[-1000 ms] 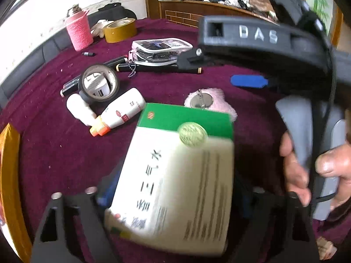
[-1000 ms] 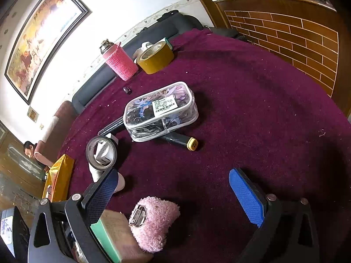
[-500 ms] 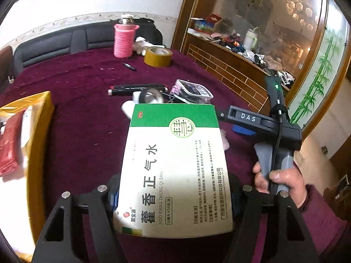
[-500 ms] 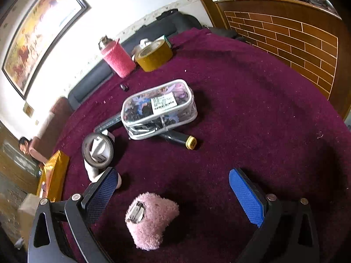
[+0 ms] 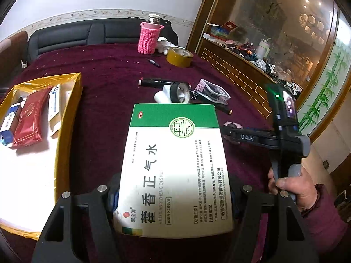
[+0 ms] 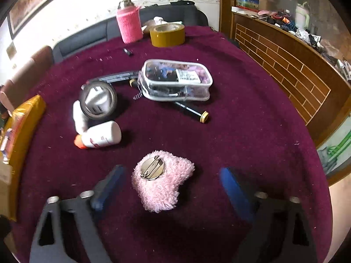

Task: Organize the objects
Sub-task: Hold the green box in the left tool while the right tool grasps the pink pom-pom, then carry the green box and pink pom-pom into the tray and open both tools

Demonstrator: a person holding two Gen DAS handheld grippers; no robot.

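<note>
Lifted flat cardboard medicine box [image 5: 175,166] clamped in left gripper [image 5: 173,195]; right gripper [image 6: 173,182] closing, pads astride fluffy pink brooch [image 6: 162,179].

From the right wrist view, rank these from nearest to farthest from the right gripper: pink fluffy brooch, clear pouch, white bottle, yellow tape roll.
1. Pink fluffy brooch: between the open fingers of the right gripper, untouched.
2. White bottle: ahead, to the left.
3. Clear pouch: mid-table, centre.
4. Yellow tape roll: far edge, beside the pink-sleeved bottle.
</note>
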